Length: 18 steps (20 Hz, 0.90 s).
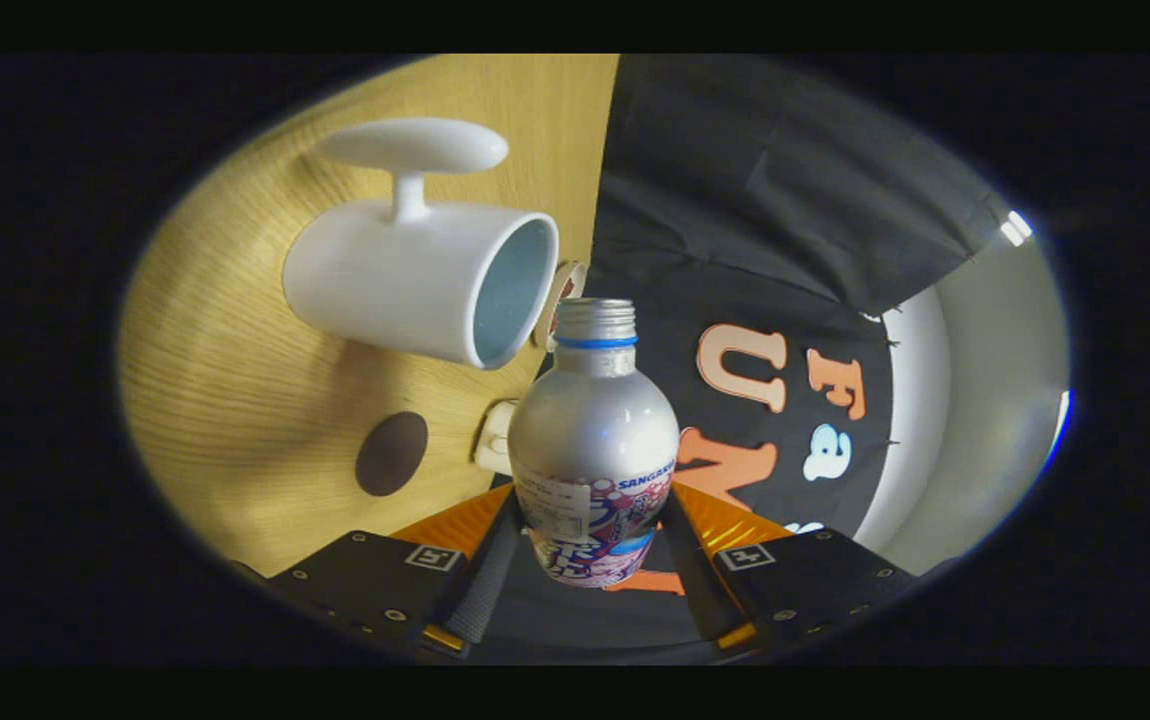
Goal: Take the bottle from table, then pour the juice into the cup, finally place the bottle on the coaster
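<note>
Here, your gripper jaws clamp silver juice bottle by lower body, cap off. White mug just beyond on wooden surface; brown coaster near, open room around.

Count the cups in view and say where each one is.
1. The white cup stands on the wooden table, beyond the bottle that the gripper fingers clamp. Others may be hidden behind the bottle.
</note>
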Motion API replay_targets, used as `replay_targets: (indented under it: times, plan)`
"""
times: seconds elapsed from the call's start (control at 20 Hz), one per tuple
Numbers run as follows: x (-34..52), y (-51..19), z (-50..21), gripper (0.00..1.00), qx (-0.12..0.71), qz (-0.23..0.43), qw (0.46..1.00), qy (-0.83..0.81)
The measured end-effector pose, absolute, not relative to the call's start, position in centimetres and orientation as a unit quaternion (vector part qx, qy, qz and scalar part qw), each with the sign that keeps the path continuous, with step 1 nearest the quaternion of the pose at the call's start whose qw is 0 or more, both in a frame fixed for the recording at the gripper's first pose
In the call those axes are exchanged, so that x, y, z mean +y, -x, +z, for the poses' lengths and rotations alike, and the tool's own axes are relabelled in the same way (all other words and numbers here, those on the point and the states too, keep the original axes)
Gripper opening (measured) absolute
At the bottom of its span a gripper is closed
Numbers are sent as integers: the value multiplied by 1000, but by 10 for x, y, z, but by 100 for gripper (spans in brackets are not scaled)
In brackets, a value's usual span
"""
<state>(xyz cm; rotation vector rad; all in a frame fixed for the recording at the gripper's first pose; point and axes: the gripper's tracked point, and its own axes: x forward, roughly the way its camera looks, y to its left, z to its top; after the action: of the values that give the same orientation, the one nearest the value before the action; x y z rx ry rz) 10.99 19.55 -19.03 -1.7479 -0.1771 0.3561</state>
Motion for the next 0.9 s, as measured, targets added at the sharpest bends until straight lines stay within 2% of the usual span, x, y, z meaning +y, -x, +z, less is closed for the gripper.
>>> replay_targets:
  times: [0.3,0.5,0.9]
  plan:
    - [190,-109,-204,78,-6,198,731,652]
    - [185,-121,-215,78,58,222,828,512]
    - [175,-145,-199,78,99,205,923,310]
